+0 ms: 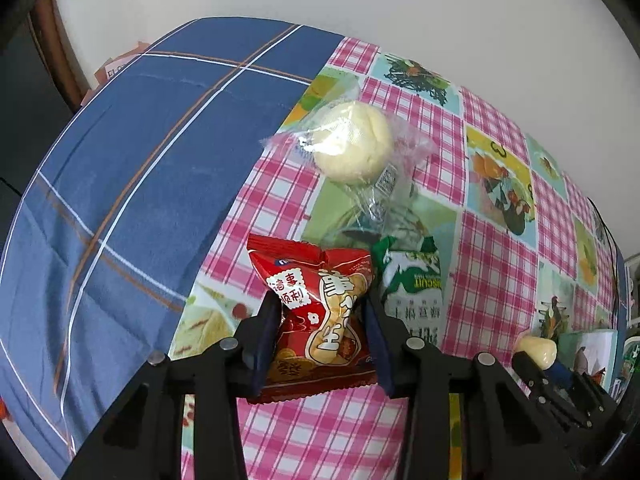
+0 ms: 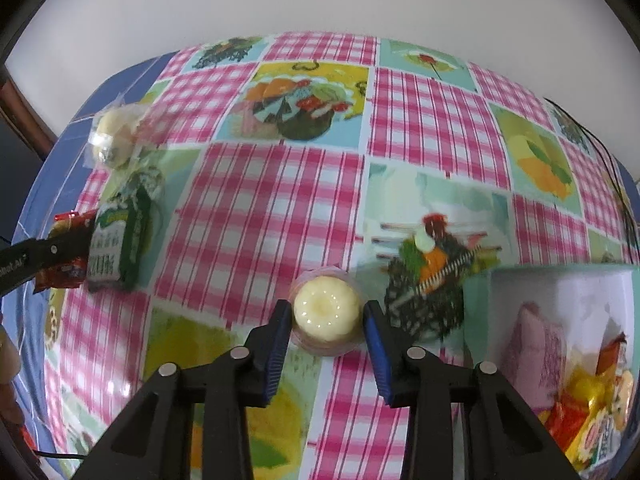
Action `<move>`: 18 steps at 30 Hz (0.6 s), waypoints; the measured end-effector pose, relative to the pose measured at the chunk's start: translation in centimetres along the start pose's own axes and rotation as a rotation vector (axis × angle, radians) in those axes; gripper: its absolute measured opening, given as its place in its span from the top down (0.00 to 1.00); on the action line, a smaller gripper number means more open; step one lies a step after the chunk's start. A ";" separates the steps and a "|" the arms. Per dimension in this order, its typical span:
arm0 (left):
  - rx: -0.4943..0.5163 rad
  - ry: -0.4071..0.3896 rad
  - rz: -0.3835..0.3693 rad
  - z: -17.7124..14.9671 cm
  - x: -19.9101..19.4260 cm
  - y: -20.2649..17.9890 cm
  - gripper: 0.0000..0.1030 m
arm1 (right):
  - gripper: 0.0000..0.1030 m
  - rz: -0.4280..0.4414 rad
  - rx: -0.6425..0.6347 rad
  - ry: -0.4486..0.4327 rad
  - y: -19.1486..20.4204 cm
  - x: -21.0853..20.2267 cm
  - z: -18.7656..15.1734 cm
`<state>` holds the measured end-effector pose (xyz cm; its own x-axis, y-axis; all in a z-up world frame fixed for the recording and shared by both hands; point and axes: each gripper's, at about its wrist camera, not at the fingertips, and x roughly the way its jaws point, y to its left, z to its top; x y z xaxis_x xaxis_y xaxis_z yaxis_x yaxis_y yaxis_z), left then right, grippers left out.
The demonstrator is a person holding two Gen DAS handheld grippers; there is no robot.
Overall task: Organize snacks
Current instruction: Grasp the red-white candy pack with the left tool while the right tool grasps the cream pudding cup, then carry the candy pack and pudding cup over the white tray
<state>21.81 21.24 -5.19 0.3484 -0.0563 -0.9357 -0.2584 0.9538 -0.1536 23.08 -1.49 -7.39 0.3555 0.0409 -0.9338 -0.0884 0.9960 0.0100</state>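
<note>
Left wrist view: left gripper [image 1: 320,322] points steeply down at the table, its blue pads closed against both sides of a red snack packet [image 1: 316,312] — packet pinched at the waist, its lower edge over the pink checked tablecloth [image 1: 496,256]. Only this view shows the blue plaid cloth [image 1: 132,168] covering the table's left part, and the clear wrapper around the pale bun [image 1: 352,142] lying beyond the packet. A green biscuit pack [image 1: 416,284] lies just right of the red packet, touching or nearly so. At the far right edge the right gripper [image 1: 538,360] is seen small, with the pale jelly cup [image 1: 536,350] at its tip. Right wrist view: right gripper [image 2: 326,320] also tilted steeply down, jaws narrowed around the jelly cup [image 2: 326,314], which stands on the tablecloth [image 2: 248,208]; a thin gap shows on each side, so the pads are not pressing yet. Only this view shows the white box [image 2: 560,292] at the right, holding a pink pack [image 2: 536,348] and mixed yellow and red snacks [image 2: 588,412]. At the left edge — the left gripper's black finger [image 2: 44,252] across the red packet [image 2: 66,272], the biscuit pack [image 2: 120,244] beside it, the bun [image 2: 114,138] farther back.
</note>
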 end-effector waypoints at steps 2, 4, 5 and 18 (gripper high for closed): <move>0.000 0.004 0.001 -0.3 -0.3 -0.1 0.59 | 0.62 0.001 -0.002 0.003 0.0 -0.2 -0.5; 0.001 0.003 0.003 -0.6 -0.8 -0.3 0.59 | 0.62 0.006 0.002 0.010 -0.1 -0.4 -1.0; 0.003 -0.001 0.006 -0.6 -1.1 -0.4 0.59 | 0.62 0.009 0.004 0.015 -0.2 -0.6 -1.3; 0.042 -0.028 0.032 -2.8 -5.1 -2.8 0.59 | 0.63 0.025 0.020 0.047 -1.4 -2.7 -5.2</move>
<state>18.23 17.98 -0.91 0.3659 -0.0177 -0.9305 -0.2316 0.9666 -0.1094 17.44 -3.37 -6.78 0.3095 0.0629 -0.9488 -0.0781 0.9961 0.0406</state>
